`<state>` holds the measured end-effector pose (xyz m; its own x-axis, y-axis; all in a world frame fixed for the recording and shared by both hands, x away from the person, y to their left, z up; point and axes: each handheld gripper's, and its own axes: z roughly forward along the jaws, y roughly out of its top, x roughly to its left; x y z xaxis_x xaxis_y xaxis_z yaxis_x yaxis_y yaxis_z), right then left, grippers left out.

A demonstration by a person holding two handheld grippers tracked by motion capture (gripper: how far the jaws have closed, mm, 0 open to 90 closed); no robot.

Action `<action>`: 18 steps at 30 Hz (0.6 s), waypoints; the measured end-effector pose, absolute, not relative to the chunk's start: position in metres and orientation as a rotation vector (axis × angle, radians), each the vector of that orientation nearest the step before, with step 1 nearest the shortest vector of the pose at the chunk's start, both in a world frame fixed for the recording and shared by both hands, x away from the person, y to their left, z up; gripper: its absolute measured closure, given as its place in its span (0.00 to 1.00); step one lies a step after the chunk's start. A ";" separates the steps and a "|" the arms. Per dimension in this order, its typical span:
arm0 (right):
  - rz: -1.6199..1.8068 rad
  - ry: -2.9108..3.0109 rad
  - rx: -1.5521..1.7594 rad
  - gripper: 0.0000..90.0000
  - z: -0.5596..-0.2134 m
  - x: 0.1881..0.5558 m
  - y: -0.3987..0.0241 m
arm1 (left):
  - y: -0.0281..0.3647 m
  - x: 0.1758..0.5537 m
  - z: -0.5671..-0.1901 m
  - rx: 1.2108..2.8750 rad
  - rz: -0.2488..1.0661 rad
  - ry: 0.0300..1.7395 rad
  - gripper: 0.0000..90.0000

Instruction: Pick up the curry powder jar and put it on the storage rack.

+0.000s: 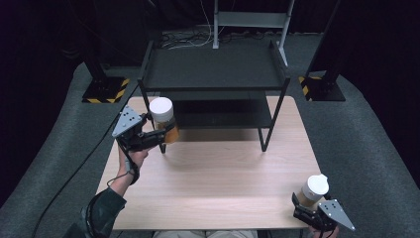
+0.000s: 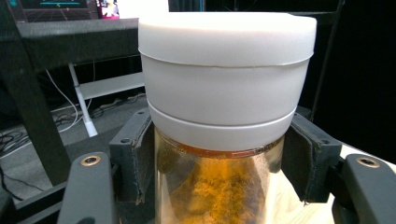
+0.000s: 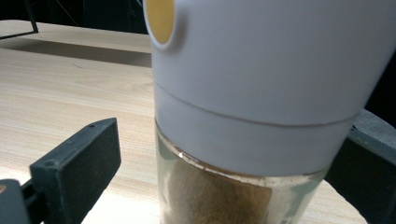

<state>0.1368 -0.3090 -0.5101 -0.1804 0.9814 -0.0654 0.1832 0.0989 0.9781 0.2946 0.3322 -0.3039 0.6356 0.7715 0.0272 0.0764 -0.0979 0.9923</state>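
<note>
High view: two white-capped spice jars, one gripped by left tongs, one between the right tongs' parted jaws.

Black two-tier shelf rack on wooden table, grey carpeted floor

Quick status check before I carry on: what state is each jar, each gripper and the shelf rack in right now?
Orange-powder jar: white lid on, upright, held off the table beside the rack.
Left gripper: shut on that jar's glass body.
Brown-powder jar: white lid on, upright, near the table's front right corner.
Right gripper: jaws either side of the brown-powder jar; left jaw apart from the glass.
Black shelf rack: upright, shelves bare.
</note>
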 end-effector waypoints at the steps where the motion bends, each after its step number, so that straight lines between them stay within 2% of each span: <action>1: 1.176 1.520 1.198 0.00 -0.510 0.137 -0.309 | 0.332 0.295 -0.303 1.583 0.680 0.719 0.37; 18: 1.175 1.521 1.203 0.00 -0.510 0.137 -0.309 | 0.334 0.298 -0.290 1.577 0.672 0.705 0.37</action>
<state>0.1371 -0.3088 -0.5097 -0.1792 0.9818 -0.0634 0.1864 0.0972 0.9777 0.2976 0.3344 -0.2896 0.6470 0.7619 0.0294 0.0656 -0.0940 0.9934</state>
